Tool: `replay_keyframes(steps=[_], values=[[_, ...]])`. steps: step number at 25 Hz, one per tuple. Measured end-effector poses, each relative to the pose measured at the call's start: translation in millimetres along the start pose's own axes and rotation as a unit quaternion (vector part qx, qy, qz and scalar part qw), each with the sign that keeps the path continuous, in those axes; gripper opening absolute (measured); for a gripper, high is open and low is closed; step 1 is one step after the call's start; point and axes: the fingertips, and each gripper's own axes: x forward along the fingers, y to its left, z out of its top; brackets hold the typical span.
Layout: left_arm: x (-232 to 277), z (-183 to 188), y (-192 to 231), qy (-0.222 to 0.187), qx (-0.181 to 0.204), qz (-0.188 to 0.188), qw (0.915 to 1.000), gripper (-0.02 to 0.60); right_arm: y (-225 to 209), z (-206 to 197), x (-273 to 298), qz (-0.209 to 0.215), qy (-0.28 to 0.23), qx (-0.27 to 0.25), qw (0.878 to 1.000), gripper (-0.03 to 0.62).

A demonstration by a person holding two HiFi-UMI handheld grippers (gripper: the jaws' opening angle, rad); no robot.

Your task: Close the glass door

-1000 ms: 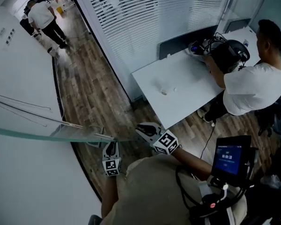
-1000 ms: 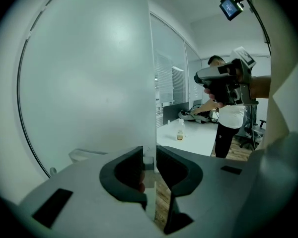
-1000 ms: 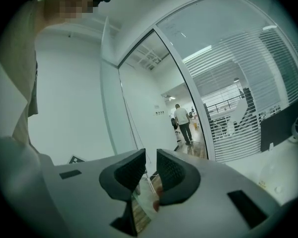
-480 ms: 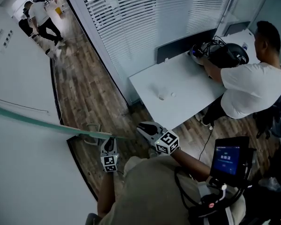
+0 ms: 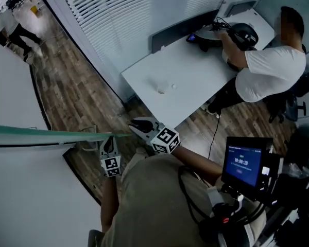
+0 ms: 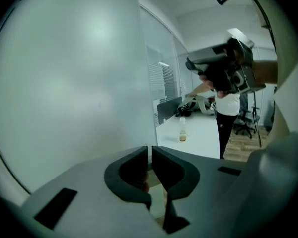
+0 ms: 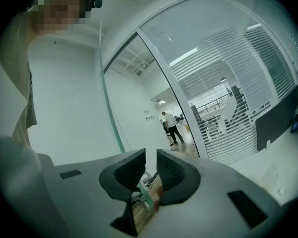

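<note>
The glass door's green top edge (image 5: 51,134) runs in from the left and ends by my grippers. In the left gripper view the frosted door (image 6: 79,83) fills the left half. Its vertical edge drops straight to the left gripper (image 6: 150,155), whose jaws are shut; I cannot tell whether they pinch the edge. From above, that left gripper (image 5: 109,140) sits just under the door's end. The right gripper (image 5: 135,122) hangs beside it, apart from the glass. In its own view the right gripper (image 7: 150,162) shows a narrow gap with nothing in it, and the door edge (image 7: 111,123) stands to the left.
A white table (image 5: 195,81) stands ahead on the right, with a seated person (image 5: 268,71) at its far end. A glass partition with blinds (image 5: 123,14) lines the wood-floored corridor, where a person (image 5: 10,24) walks. A screen (image 5: 244,163) hangs at my right side.
The door's top edge has swung from a downward slant to nearly level. Both grippers have moved left and a little up in the head view, along with the door's end.
</note>
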Motion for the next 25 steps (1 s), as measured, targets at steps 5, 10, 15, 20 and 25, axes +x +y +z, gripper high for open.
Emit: replay_keyframes(steps=[5,10,15,20,25], values=[[10.3,19.6,16.1,-0.030,0.054,0.013,0.9980,0.044,-4.8,14.3,22.3,-0.011,-0.016,-0.002,1.000,0.074],[1.0,43.0,34.3,-0.052,0.093,0.028,0.9940,0.046,-8.2,19.1,21.0,-0.024,-0.024,0.004,0.999,0.074],[5.5,19.6,60.3,0.007,0.175,0.017,0.9843,0.178,-13.4,15.3,20.4,-0.025,-0.022,0.003,0.999,0.074],[34.6,1.3,64.7,0.054,0.217,-0.005,0.9747,0.204,-23.8,18.4,16.1,-0.037,-0.029,0.001,0.999,0.074],[52.1,-3.9,62.6,0.085,0.228,-0.007,0.9700,0.204,-21.7,15.4,17.1,-0.040,-0.030,0.010,0.999,0.074]])
